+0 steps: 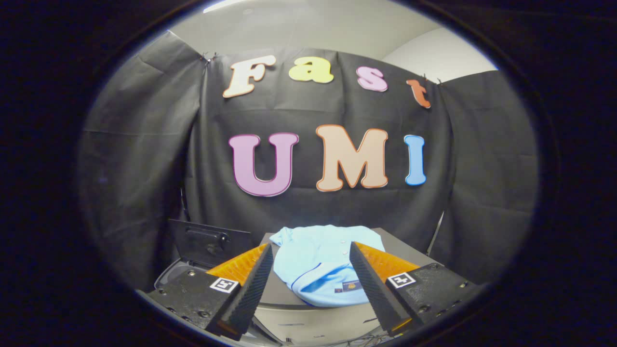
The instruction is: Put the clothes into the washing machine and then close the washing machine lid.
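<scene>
Gripper (311, 253) hovers, fingers spread wide, nothing held. Light blue shirt (322, 270) lies just ahead between them (on a grey table (405, 250)); the washing machine lid (208, 243) stands raised beside the shirt.

Pale sky-blue shirt (318, 262) between and just ahead of the spread fingers, trimmed with a thin dark-blue piping line, small pale buttons and a dark label patch carrying a bit of gold and red near the hem. Matte grey surface (400, 248) under it, with a lighter grey front face below; black raised lid (209, 241) beyond the left finger, edged by a grey rim. Square black-and-white markers on the gripper (312, 282) body
</scene>
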A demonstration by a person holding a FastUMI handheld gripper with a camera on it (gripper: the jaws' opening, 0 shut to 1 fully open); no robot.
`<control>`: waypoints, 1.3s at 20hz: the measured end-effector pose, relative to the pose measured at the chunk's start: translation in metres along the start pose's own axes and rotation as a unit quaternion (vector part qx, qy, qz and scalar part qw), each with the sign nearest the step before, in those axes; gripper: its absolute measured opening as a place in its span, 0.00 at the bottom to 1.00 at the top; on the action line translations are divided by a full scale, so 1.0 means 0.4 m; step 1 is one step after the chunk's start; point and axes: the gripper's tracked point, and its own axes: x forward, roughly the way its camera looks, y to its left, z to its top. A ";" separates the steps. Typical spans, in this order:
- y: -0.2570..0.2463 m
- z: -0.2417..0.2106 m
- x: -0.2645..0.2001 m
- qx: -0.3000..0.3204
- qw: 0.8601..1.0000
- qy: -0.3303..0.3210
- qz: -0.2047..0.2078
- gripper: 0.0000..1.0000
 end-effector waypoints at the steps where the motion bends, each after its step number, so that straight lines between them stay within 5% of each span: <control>1: -0.007 -0.011 0.036 -0.004 1.000 0.018 -0.009 0.97; 7: -0.061 -0.100 0.203 -0.056 0.989 0.133 -0.038 0.97; 14: -0.143 -0.182 0.341 -0.037 0.971 0.224 -0.071 0.97; 17: -0.151 -0.265 0.366 0.019 0.961 0.265 -0.081 0.98; 19: -0.147 -0.240 0.378 0.043 0.966 0.242 -0.075 1.00; 26: -0.146 -0.258 0.351 0.043 0.962 0.258 -0.080 0.17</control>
